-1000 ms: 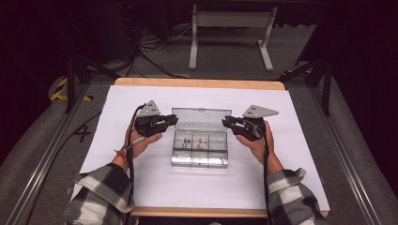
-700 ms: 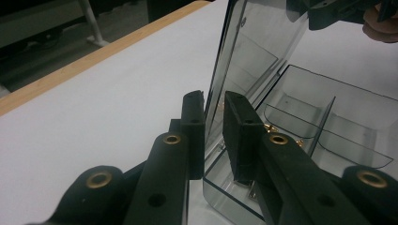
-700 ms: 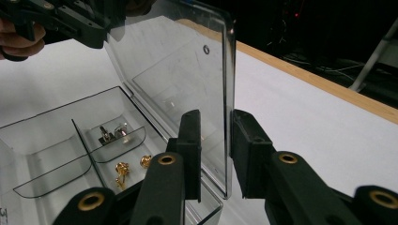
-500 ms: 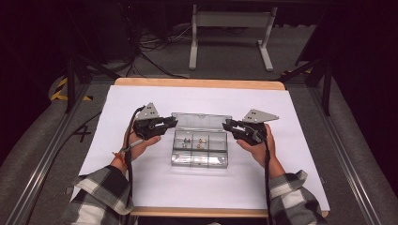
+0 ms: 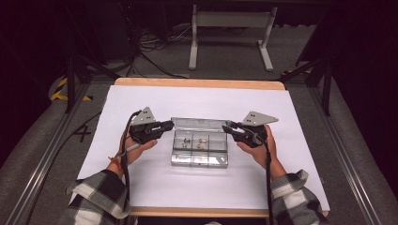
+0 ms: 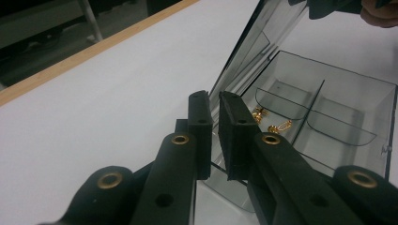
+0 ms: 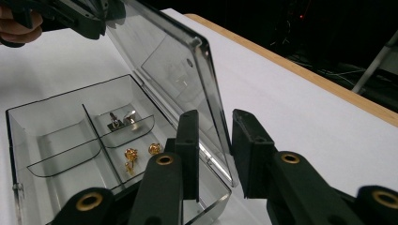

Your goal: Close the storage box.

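A clear plastic compartment box (image 5: 199, 158) sits mid-table with its lid (image 5: 199, 124) raised at the back. Small gold pieces (image 6: 270, 124) (image 7: 136, 154) and a silver piece (image 7: 119, 121) lie in its back compartments. My left gripper (image 5: 170, 124) (image 6: 214, 96) is at the lid's left end. Its jaws have just been closing and now pinch the lid's edge. My right gripper (image 5: 226, 128) (image 7: 215, 117) is at the lid's right end, jaws apart. The lid's edge stands between them, against the left jaw. Each gripper view shows the other gripper (image 6: 328, 7) (image 7: 70, 14) at the far end.
White paper (image 5: 197, 187) covers the table, with a wooden edge (image 5: 197, 83) at the far side. A metal stand (image 5: 230, 37) and cables (image 5: 145, 51) are on the floor beyond. Rails (image 5: 42, 159) run along both sides.
The lid now looks more upright than a second ago. Both grippers have shifted slightly toward the near side with it, staying at its two ends.
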